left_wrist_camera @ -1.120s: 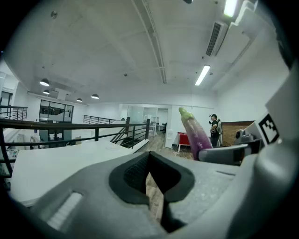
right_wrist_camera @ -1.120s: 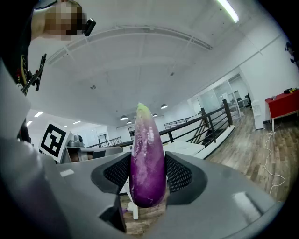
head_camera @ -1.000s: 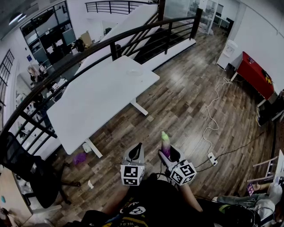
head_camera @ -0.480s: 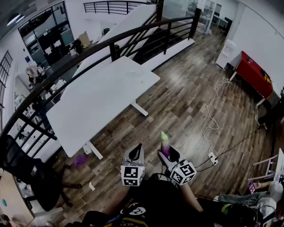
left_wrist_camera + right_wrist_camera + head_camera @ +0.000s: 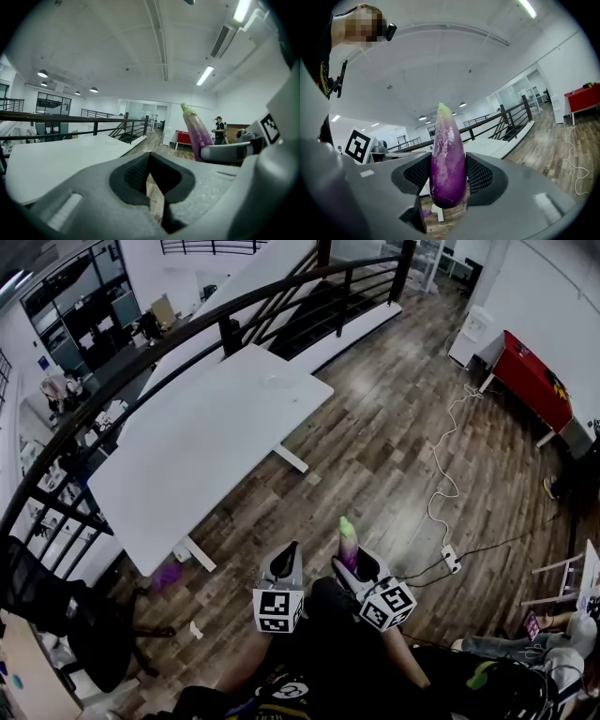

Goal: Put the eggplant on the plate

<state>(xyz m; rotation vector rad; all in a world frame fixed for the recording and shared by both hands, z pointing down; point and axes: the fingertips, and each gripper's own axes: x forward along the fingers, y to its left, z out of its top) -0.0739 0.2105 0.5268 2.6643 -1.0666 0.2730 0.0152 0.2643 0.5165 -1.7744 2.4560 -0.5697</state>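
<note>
Held upright in the right hand-held gripper [image 5: 352, 561], well off the table [image 5: 197, 456] and out over the wooden floor [image 5: 394, 456]: the eggplant [image 5: 448, 154], green cap up, thick lower half of the purple body clamped between the two ribbed pads [image 5: 480, 174], blunt end poking out beneath. Probably light and fairly firm, with smooth glossy skin, ready to slip or swivel in a narrow pinch. Likely to bruise under a hard squeeze, unlikely to break. Best taken exactly as now, across the fat part close to the middle of its weight, not by the tapering neck. Worth lowering and laying on its side rather than dropping, being round and apt to roll. Just beside it, the left hand-held gripper [image 5: 149, 157], tips together with only a sliver of gap behind them, carrying nothing. Toward the table's far corner, near the railing [image 5: 141, 362], a faint pale round outline, taken to be the plate [image 5: 278, 381]. Too washed out against the white top to be sure, and apparently bare. No other dish or container to be made out on the table. Judged as mid-carry, with the whole stretch to that far corner yet to cover.
</note>
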